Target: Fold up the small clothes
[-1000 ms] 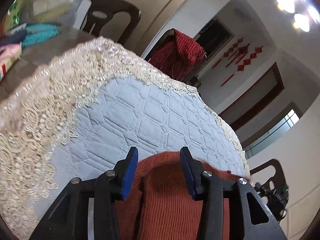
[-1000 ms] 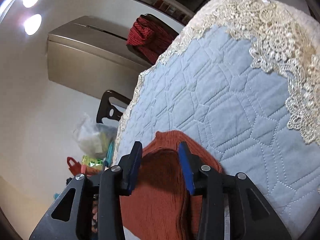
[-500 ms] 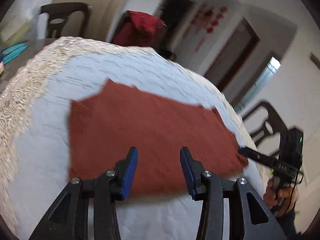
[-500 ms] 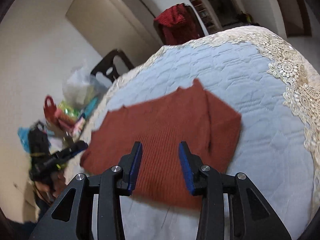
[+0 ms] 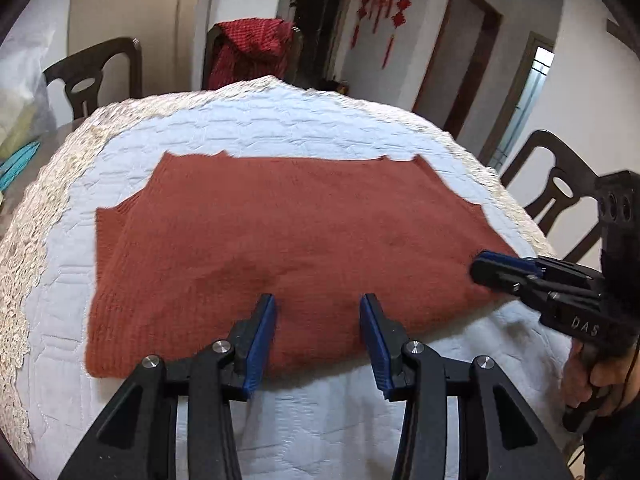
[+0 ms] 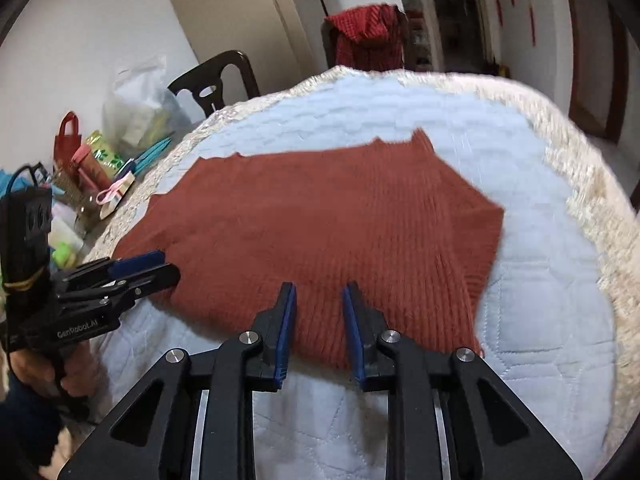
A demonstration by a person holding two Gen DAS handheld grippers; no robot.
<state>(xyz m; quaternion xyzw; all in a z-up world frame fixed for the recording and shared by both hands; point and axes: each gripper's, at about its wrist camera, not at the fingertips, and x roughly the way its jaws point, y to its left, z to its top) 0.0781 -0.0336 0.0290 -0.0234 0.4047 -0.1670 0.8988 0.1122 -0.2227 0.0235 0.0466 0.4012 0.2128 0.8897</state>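
A rust-red knit garment (image 5: 288, 236) lies folded flat on the light blue quilted table cover (image 5: 280, 120); it also shows in the right wrist view (image 6: 340, 228). My left gripper (image 5: 318, 332) is open and empty, just above the garment's near edge. My right gripper (image 6: 318, 314) is open and empty, over the near edge toward the garment's right end. The right gripper also shows in the left wrist view (image 5: 496, 270) at the garment's right corner. The left gripper also shows in the right wrist view (image 6: 140, 266) at its left corner.
A cream lace border (image 5: 48, 184) rims the round table. Dark wooden chairs (image 5: 92, 76) stand around it, one draped with a red checked cloth (image 5: 252, 52). Bags, a bottle and packets (image 6: 100, 152) crowd the table's left side.
Both grippers have pulled back and up from the garment, so it went from filling the near view to lying whole and flat in front. Both stay open.
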